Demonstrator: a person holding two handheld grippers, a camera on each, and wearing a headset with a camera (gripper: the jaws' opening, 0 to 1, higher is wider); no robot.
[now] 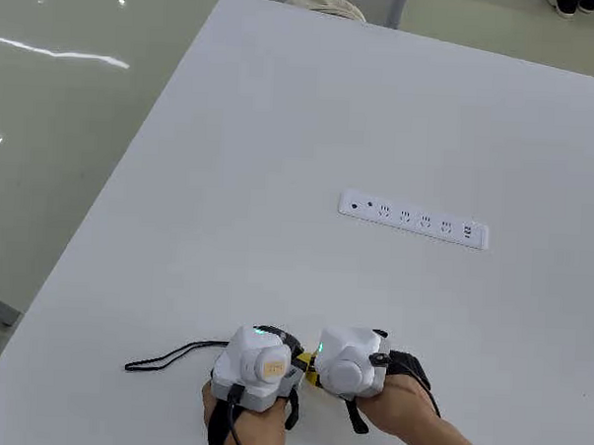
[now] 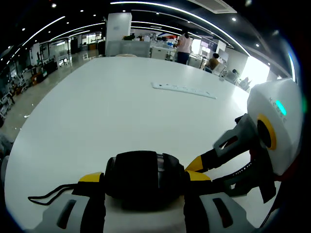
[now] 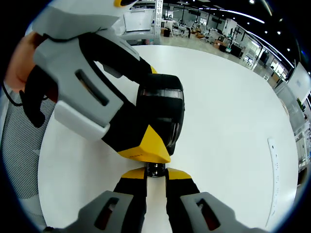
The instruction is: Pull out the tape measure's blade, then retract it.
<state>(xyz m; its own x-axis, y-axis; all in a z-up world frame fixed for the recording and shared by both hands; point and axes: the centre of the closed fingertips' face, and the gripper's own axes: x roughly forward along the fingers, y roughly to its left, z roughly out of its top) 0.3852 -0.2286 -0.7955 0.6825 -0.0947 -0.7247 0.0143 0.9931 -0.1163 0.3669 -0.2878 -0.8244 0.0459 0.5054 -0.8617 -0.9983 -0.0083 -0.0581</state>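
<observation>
Head view: one table [image 1: 282,123], one power strip [image 1: 412,220]; at the near edge the left gripper [image 2: 144,180] clamps the one tape measure [image 2: 145,165], and the right gripper [image 3: 155,175], second of two, is pinched almost closed on its blade tip [image 3: 155,169]

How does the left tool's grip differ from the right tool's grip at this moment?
The left tool has its jaws wide apart; the right tool has them nearly together. The left tool clamps the black tape measure case; the right tool pinches the small blade end at its mouth. Both have yellow tips.
</observation>
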